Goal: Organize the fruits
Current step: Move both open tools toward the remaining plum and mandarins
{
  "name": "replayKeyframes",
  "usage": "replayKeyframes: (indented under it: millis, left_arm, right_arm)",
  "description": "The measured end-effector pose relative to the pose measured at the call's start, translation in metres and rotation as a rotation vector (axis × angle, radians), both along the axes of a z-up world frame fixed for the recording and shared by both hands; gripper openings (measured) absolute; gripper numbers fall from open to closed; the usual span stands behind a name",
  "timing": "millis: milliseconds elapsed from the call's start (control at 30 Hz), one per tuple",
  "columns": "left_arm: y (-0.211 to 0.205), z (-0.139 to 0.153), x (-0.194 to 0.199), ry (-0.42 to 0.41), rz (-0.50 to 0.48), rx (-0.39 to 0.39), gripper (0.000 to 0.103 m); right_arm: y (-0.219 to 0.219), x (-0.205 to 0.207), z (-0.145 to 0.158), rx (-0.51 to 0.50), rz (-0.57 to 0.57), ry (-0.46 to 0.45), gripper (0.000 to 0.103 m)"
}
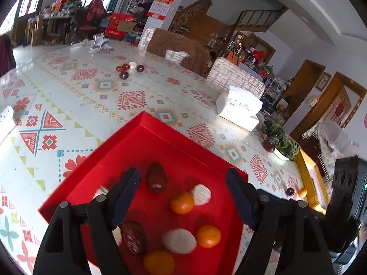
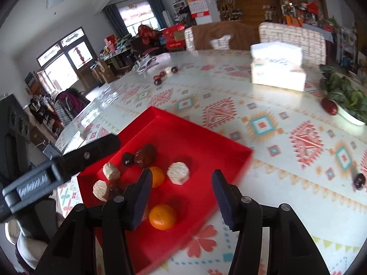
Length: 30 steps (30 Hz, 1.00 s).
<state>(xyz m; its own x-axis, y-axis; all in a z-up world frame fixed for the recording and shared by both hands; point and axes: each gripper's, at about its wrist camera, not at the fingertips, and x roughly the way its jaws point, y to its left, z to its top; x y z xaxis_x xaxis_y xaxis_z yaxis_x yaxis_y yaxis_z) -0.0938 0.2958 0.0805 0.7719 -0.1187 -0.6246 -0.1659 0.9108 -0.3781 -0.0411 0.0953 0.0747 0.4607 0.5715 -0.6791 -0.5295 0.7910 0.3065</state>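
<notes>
Both tongs hang over the red tray (image 1: 128, 146) on the patterned surface (image 1: 96, 96), gripping nothing. The left tongs (image 1: 183, 197) stand wide apart above a tangerine (image 1: 182, 202) and a red date (image 1: 156, 178). The right tongs (image 2: 181, 199) are parted too, with another tangerine (image 2: 162, 216) below their left finger. A loose date (image 2: 329, 106) lies far right by the greens (image 2: 344, 94).
</notes>
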Motion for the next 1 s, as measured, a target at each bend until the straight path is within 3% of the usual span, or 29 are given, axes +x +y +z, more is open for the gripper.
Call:
replayKeyframes:
  millis: [100, 200, 667, 1000]
  left_arm:
    - [-0.025, 0.008, -0.009, -0.006, 0.047, 0.104, 0.096]
    - [-0.057, 0.015, -0.015, -0.027, 0.062, 0.233, 0.099]
    - [-0.146, 0.03, -0.031, -0.065, -0.032, 0.399, 0.099]
    - [-0.186, 0.025, -0.029, -0.047, -0.101, 0.437, 0.099]
  right_arm:
    - [-0.022, -0.003, 0.001, 0.02, -0.04, -0.002, 0.063]
    - [-0.045, -0.005, -0.002, 0.028, -0.088, 0.008, 0.063]
    - [-0.153, -0.012, -0.011, 0.098, -0.253, 0.034, 0.064]
    - [-0.206, -0.011, -0.019, 0.138, -0.334, 0.054, 0.066]
